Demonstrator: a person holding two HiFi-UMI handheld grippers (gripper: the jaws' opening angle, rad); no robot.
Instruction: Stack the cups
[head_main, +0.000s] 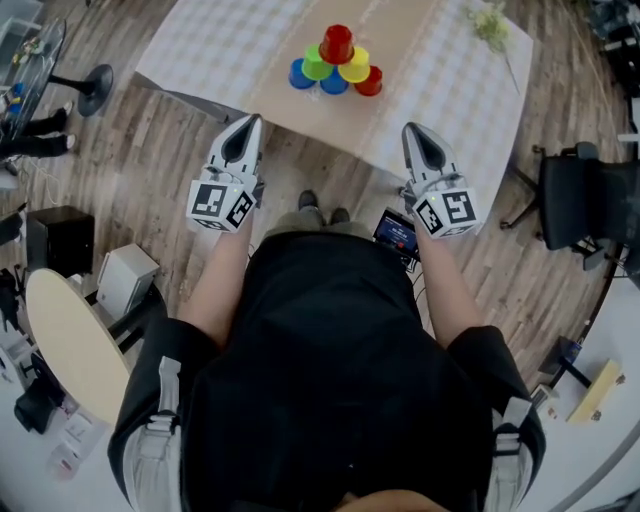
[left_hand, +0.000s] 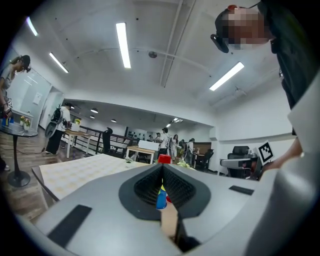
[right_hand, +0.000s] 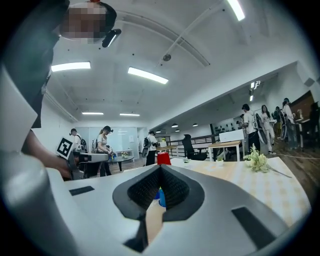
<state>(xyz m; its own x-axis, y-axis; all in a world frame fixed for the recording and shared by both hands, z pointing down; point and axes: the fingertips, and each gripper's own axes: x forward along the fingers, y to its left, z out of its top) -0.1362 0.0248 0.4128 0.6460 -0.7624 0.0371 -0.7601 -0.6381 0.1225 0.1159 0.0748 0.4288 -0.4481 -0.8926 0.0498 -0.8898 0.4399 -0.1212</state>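
The cups (head_main: 334, 62), piled in a small pyramid at the far middle of the tabletop (head_main: 200, 50), look like light, thin plastic best pinched gently at a rim, while my left tongs (head_main: 249, 122) and right tongs (head_main: 413, 131) hang at its near edge, both closed on nothing.

checked-cloth table (head_main: 200, 50) with a flower sprig (head_main: 490, 24) at its far right corner; black office chair (head_main: 580, 200) off right; pale round table (head_main: 68, 345) lower left
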